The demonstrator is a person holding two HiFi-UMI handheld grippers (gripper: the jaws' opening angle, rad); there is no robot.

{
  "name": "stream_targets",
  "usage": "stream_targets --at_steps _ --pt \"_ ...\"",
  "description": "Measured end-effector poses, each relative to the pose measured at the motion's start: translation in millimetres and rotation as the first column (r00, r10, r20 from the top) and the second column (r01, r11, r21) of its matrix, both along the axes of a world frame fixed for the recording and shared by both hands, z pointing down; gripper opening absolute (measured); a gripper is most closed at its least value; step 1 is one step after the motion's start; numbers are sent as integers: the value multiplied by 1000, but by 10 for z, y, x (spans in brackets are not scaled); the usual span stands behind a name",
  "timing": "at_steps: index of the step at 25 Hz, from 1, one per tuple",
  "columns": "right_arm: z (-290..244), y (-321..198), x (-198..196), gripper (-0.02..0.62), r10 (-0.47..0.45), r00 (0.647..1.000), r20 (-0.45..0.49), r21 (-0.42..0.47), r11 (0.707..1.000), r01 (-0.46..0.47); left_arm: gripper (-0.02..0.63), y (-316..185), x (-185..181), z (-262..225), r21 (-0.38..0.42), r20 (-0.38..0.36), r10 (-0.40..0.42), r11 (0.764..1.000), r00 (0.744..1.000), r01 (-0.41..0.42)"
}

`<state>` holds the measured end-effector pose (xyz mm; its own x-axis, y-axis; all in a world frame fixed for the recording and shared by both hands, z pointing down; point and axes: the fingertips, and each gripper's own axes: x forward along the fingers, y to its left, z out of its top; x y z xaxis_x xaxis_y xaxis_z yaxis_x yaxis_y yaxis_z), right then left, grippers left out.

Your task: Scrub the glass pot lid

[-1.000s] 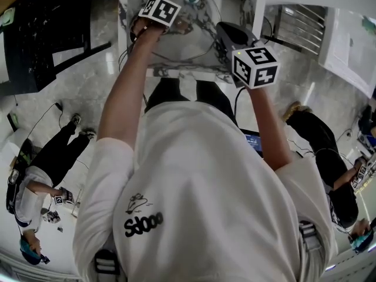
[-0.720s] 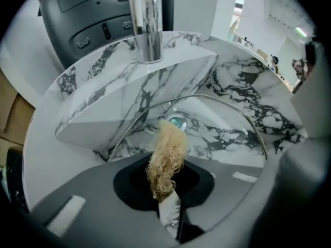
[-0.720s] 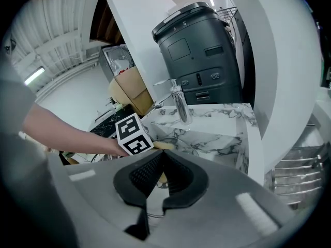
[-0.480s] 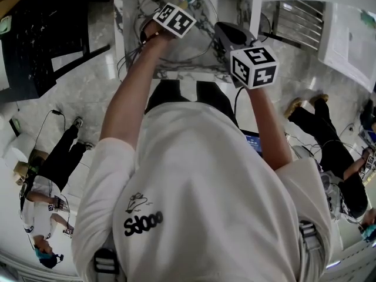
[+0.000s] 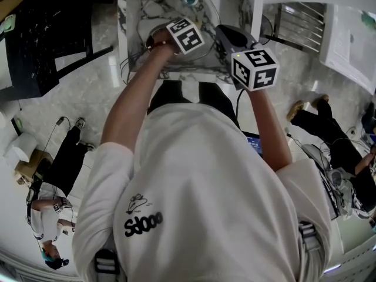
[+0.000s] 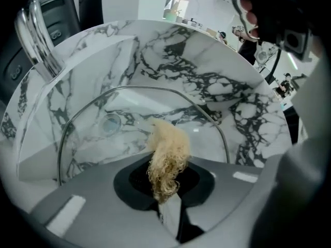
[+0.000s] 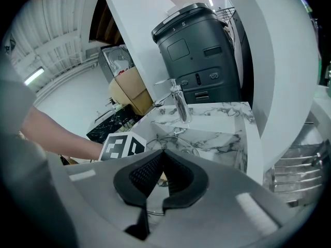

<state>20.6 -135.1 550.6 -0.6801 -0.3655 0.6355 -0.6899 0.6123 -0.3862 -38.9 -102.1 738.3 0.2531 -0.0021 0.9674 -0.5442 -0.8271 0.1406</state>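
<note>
Left gripper (image 6: 165, 185) shifted rightward over the sink (image 5: 176, 74), nearer the right gripper (image 7: 158, 174).

In the sink (image 6: 248, 123), the glass pot lid (image 6: 103, 138) stands tilted before the drain (image 6: 110, 123), the faucet (image 6: 36, 40) on the sink's rear edge behind it, the left gripper (image 6: 166, 192) holding the scrubber (image 6: 168, 154) at the lid's near face, and the right gripper (image 7: 158, 182) clamped on the lid's right rim.

White printed T-shirt (image 5: 205, 181), black trousers (image 5: 167, 94)

Head view steep down from above; both gripper views close, facing sink (image 6: 217, 81), shared by all.
</note>
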Motion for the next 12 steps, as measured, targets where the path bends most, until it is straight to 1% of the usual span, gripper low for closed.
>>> stream_targets --at_steps 2,4,6,7,8,9,10,11,12 --pt "-2 15 5 3 1 1000 1 -1 1000 -1 40 110 40 -9 -29 -12 52 998 999 -52" --pt "-1 22 16 3 3 1000 1 -1 1000 -3 41 252 91 -29 -76 -41 118 990 992 -121" --pt "-2 32 31 3 7 1000 0 1 1000 -7 43 440 117 -61 -140 -77 209 966 975 -218" --pt "-4 42 38 3 9 1000 0 2 1000 -9 43 531 107 -77 -166 -91 260 948 961 -272" --pt "-8 53 44 3 11 1000 1 4 1000 -11 43 591 87 -99 -173 -102 308 931 946 -322" --pt "-14 64 50 3 13 1000 3 5 1000 -13 43 601 60 -126 -155 -105 352 918 930 -365" --pt "-20 71 56 3 16 1000 4 7 1000 -16 43 551 18 -152 -111 -93 389 911 916 -398" --pt "-25 76 63 3 19 1000 6 9 1000 -19 43 447 -44 -174 -49 -64 416 907 907 -419" --pt "-29 80 69 3 22 1000 8 10 1000 -22 43 301 -120 -198 22 -25 426 905 904 -426"
